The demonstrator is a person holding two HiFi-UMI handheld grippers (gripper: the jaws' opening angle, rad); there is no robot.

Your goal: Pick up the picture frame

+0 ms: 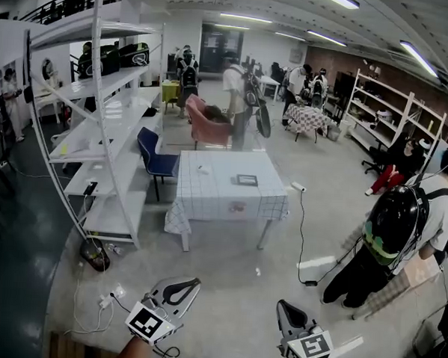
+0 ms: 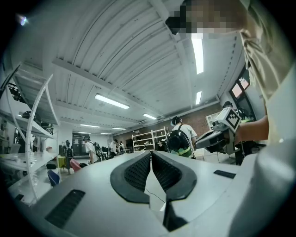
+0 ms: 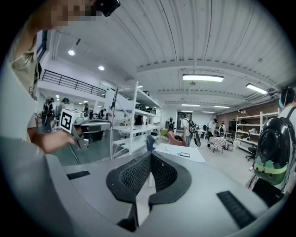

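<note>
The picture frame (image 1: 246, 180) lies flat on the checked-cloth worktop (image 1: 208, 200), right of its middle and well ahead of me. A blue chair (image 1: 155, 157) stands by the worktop's left side. My left gripper (image 1: 192, 284) and right gripper (image 1: 282, 305) hang far short of it, jaws pressed together on nothing.

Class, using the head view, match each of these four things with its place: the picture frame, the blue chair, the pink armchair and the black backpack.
Things:
1. small dark picture frame
2. blue chair
3. pink armchair
4. black backpack with a green band

Places:
A. on the back of a person, right of the table draped in a white checked cloth
B. lying flat on top of that table
C. beyond the table's far edge
D. beside the white shelf rack, left of the table

Pairs: 1-B, 2-D, 3-C, 4-A
</note>
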